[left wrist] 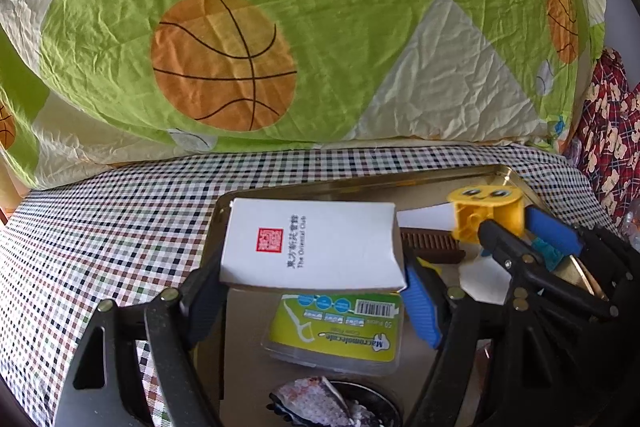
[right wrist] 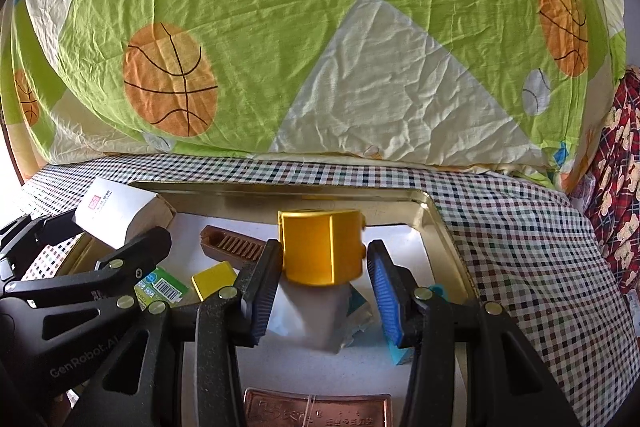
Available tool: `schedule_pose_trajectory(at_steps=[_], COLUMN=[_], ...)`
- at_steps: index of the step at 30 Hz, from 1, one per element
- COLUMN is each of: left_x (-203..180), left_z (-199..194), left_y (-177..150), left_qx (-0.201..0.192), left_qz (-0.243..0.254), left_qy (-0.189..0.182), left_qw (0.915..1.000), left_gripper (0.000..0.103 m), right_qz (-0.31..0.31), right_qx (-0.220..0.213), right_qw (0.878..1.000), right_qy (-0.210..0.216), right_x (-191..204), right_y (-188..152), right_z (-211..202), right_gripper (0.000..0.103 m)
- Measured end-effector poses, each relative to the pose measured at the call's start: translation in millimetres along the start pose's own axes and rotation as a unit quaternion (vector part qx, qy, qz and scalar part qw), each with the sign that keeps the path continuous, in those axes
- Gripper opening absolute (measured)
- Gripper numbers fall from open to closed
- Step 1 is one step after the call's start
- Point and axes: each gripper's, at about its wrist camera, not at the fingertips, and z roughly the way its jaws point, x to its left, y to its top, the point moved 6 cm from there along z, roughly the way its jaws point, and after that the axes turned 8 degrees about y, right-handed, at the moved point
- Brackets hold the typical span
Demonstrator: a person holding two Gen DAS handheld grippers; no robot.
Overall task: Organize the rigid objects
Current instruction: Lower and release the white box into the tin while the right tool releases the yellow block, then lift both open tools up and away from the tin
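My left gripper (left wrist: 314, 265) is shut on a white cardboard box (left wrist: 316, 243) with a red seal, held above the left end of a golden metal tray (left wrist: 360, 183). In the right wrist view the same box (right wrist: 116, 213) shows at the far left. My right gripper (right wrist: 324, 253) is shut on a yellow plastic toy block (right wrist: 322, 247), raised over the tray (right wrist: 440, 219). From the left wrist view the block (left wrist: 486, 211) shows cartoon eyes. In the tray lie a brown comb (right wrist: 236, 247), a small yellow block (right wrist: 214, 281) and a green floss-pick pack (left wrist: 336, 331).
The tray rests on a checked sheet (right wrist: 520, 247). A quilt with basketball prints (right wrist: 320, 47) rises just behind it, and red patterned cloth (right wrist: 620, 187) lies at the right. Also in the tray: white paper (right wrist: 312, 315), a teal item (right wrist: 400, 347), a copper plate (right wrist: 316, 411).
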Motion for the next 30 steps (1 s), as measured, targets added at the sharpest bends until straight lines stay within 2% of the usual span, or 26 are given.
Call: schedule_pose_trajectory(at_steps=[3, 5, 7, 8, 9, 11, 16, 21, 30], left_x=[-0.4, 0.1, 4.7, 7.9, 10.0, 10.5, 7.2, 10.2, 21.8], left_z=[-1.6, -2.3, -4.3, -6.2, -8.7, -11.0, -20.6, -36.8, -51.7], left_y=[-0.4, -0.3, 0.6, 1.4, 1.6, 0.9, -2.0, -5.5, -12.3], left_qx=[0.002, 0.003, 0.001, -0.003, -0.011, -0.016, -0.027, -0.067, -0.113], left_qz=[-0.002, -0.006, -0.025, -0.041, -0.056, -0.071, -0.052, -0.032, -0.004], left_qy=[-0.006, -0.012, -0.022, -0.030, -0.045, -0.066, -0.070, -0.039, 0.008], left_qw=[1.0000, 0.9999, 0.9994, 0.9987, 0.9974, 0.9952, 0.9958, 0.9965, 0.9936], left_gripper=[0.082, 0.089, 0.098, 0.103, 0.103, 0.103, 0.103, 0.103, 0.103], right_qz=[0.012, 0.023, 0.038, 0.048, 0.056, 0.068, 0.083, 0.080, 0.037], right_qx=[-0.006, -0.022, -0.046, -0.061, -0.077, -0.112, -0.141, -0.163, -0.189], right_qw=[1.000, 1.000, 0.998, 0.997, 0.995, 0.990, 0.985, 0.981, 0.977], right_qy=[0.004, -0.002, -0.014, -0.020, -0.026, -0.044, -0.061, -0.068, -0.089], right_x=[-3.2, -7.8, -15.2, -19.7, -23.9, -31.2, -36.7, -31.7, -2.0], right_y=[-0.4, 0.2, 1.2, 1.7, 2.5, 3.5, 4.4, 3.8, -0.3], right_z=[-3.7, -10.8, -19.9, -25.7, -31.5, -44.9, -59.3, -70.5, -89.8], right_gripper=[0.049, 0.053, 0.063, 0.072, 0.083, 0.093, 0.094, 0.094, 0.094])
